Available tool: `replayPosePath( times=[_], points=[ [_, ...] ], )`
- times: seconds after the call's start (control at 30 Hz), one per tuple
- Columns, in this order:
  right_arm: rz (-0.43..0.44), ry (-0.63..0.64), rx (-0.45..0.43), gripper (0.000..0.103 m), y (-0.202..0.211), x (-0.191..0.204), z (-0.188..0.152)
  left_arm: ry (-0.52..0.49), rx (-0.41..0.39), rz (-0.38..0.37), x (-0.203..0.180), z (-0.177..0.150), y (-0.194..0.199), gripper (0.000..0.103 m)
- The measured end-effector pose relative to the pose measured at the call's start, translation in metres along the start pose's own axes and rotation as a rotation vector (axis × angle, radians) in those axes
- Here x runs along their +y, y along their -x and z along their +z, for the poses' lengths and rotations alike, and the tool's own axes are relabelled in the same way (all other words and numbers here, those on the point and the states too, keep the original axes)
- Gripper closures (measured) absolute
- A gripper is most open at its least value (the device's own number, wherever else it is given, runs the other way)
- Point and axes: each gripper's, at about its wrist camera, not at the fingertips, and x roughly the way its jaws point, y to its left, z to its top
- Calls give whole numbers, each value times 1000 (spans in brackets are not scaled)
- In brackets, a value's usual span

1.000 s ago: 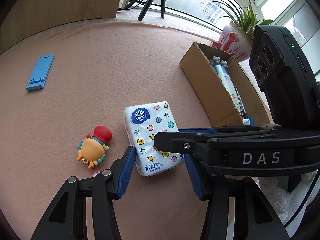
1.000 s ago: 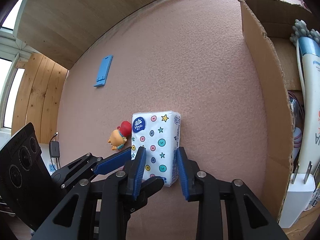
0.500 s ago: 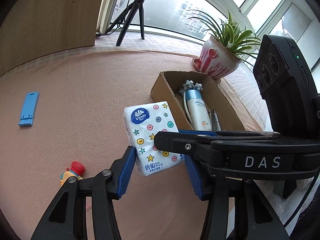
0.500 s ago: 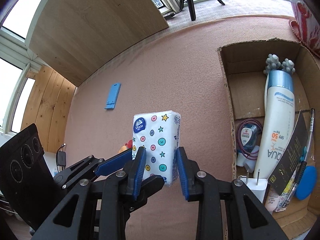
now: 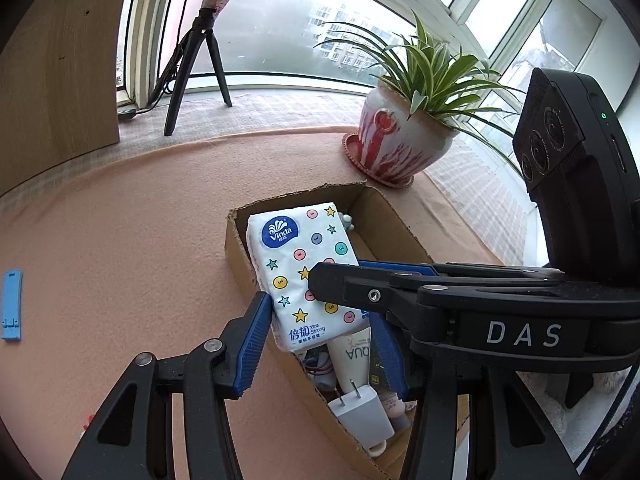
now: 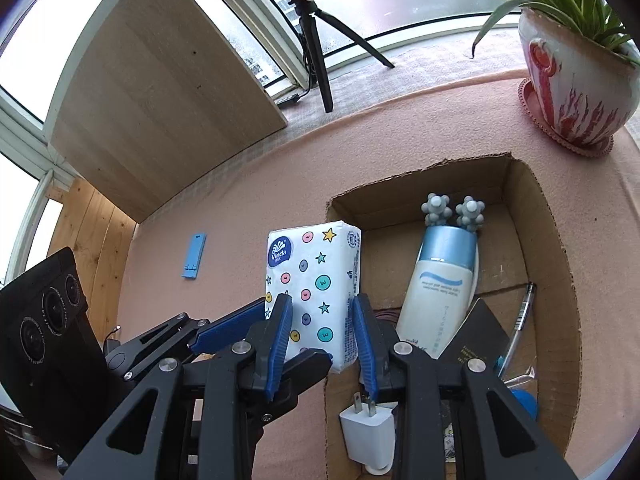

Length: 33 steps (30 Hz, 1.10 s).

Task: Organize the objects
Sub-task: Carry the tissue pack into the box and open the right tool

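Note:
A white Vinda tissue pack [image 5: 298, 264] with coloured dots and stars is held in the air over the left edge of an open cardboard box [image 5: 236, 256]. My left gripper [image 5: 320, 338] and my right gripper [image 6: 322, 334] are both shut on the pack's near end, crossing each other. The pack also shows in the right wrist view [image 6: 316, 276], above the box's left wall [image 6: 340, 208]. The box [image 6: 560, 280] holds a lotion bottle [image 6: 440, 300], a white plug [image 6: 370, 436], a pen and a dark booklet.
A blue phone stand [image 5: 11, 304] lies on the pink table cloth at the far left, and shows in the right wrist view [image 6: 195, 255] too. A potted plant [image 5: 404, 136] stands behind the box. A tripod [image 5: 192, 64] and a wooden board [image 6: 160, 92] are at the back.
Both grippers have lifted the tissue pack off the table and carried it right, from beside the toy crab to over the box's left edge. The crab has left the view.

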Motion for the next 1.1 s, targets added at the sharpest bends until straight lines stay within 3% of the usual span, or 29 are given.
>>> replayPosePath(
  times=[0.47, 0.53, 0.6, 0.73, 1.1],
  points=[
    [-12, 4, -7, 74, -8, -28, 20, 8, 3, 31, -6, 14, -31, 49],
    [-4, 3, -12, 74, -9, -31, 21, 13, -10, 40, -4, 15, -32, 46],
    [-1, 3, -25, 74, -9, -32, 22, 27, -20, 54, 0, 16, -32, 28],
    [-35, -3, -39, 51, -7, -33, 22, 37, -25, 69, 7, 15, -30, 26],
    [-32, -12, -34, 51, -5, -29, 18, 48, -31, 74, 18, 6, -11, 26]
  ],
)
